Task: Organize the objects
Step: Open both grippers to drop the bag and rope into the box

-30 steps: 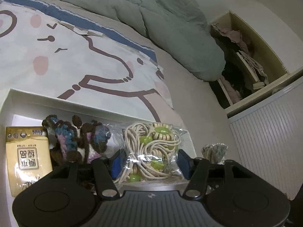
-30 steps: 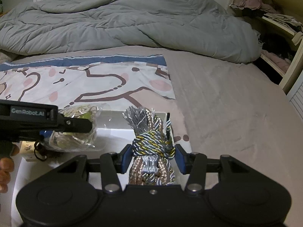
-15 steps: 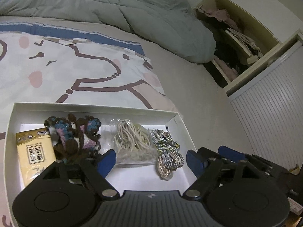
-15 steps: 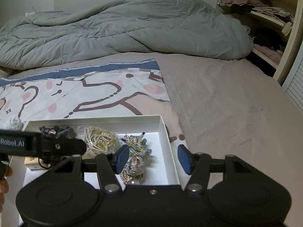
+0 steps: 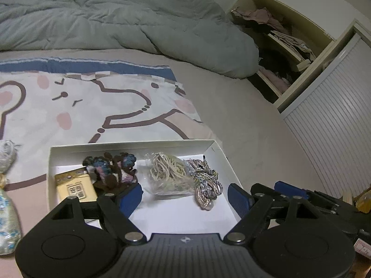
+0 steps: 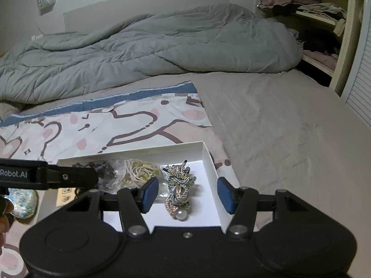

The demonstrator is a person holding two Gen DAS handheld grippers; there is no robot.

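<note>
The white box (image 5: 215, 149) lies on the patterned sheet (image 5: 92, 106) of the bed and serves as the landmark.

Contents of the box, from its left wall to its right wall:
1. A yellow packet (image 5: 75, 187) lies flat at the left wall.
2. A dark yarn bundle (image 5: 111, 170) touches the right edge of the packet.
3. A clear bag of cream cord (image 5: 165, 175) lies near the middle of the box.
4. A braided rope (image 5: 206, 185) lies just beside the bag, near the right wall. In the right wrist view the rope (image 6: 179, 188) ends in a pale bead toward the front wall.

Left gripper (image 5: 185, 195): held above the front part of the box, jaws apart, nothing between the pads.

Right gripper (image 6: 187, 193): held above the front right part of the box, jaws apart. The rope lies below the gap and neither pad touches it.

Outside the box: 2 wrapped bundles (image 5: 7, 217) lie on the sheet beyond the left wall. A grey duvet (image 5: 116, 20) lies well beyond the far wall. A shelf (image 5: 283, 46) with clothes stands far right of the box.
</note>
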